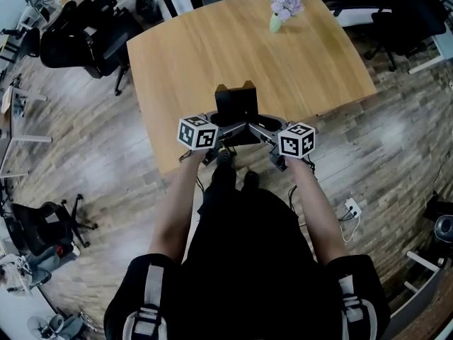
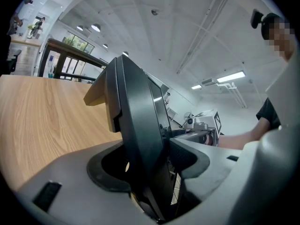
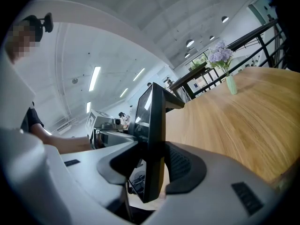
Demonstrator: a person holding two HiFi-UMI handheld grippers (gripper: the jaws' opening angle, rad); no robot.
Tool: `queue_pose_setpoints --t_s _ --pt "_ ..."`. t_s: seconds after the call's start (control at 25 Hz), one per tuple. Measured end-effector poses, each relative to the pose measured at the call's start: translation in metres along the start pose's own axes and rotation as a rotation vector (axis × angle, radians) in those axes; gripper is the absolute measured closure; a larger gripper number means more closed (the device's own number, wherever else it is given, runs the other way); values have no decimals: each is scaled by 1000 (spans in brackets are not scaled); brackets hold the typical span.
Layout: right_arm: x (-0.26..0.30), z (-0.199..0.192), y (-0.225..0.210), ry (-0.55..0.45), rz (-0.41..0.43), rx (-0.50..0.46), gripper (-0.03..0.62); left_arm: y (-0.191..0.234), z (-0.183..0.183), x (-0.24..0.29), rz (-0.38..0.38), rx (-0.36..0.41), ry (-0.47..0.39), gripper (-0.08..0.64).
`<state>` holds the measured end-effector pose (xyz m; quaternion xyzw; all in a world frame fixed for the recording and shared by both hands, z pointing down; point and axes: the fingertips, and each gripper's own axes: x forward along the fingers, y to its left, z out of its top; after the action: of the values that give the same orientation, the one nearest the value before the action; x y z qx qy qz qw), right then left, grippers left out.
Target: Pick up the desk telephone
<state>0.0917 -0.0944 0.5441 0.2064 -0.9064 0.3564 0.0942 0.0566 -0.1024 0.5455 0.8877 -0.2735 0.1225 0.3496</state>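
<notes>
The black desk telephone point(image 1: 236, 108) is at the near edge of the wooden table point(image 1: 297, 69), gripped from both sides. My left gripper point(image 1: 221, 125) is shut on its left edge and my right gripper point(image 1: 260, 126) is shut on its right edge. In the left gripper view the telephone point(image 2: 138, 125) stands as a dark slab clamped between the jaws of the left gripper point(image 2: 149, 162). In the right gripper view the telephone point(image 3: 152, 121) is pinched edge-on by the right gripper point(image 3: 152, 165). Whether the phone still touches the table is hidden.
A vase of pale flowers point(image 1: 282, 6) stands at the table's far side. Black office chairs point(image 1: 92, 30) sit at the far left and another chair point(image 1: 53, 225) at the near left. A white power strip point(image 1: 350, 207) lies on the wood floor to the right.
</notes>
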Motion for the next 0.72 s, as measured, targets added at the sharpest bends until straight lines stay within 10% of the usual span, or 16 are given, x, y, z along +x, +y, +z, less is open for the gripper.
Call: queue_pose_setpoints --t_s 0.72 --pt "-25 -7 -1 8 19 -23 408 -22 -7 14 13 11 -3 278"
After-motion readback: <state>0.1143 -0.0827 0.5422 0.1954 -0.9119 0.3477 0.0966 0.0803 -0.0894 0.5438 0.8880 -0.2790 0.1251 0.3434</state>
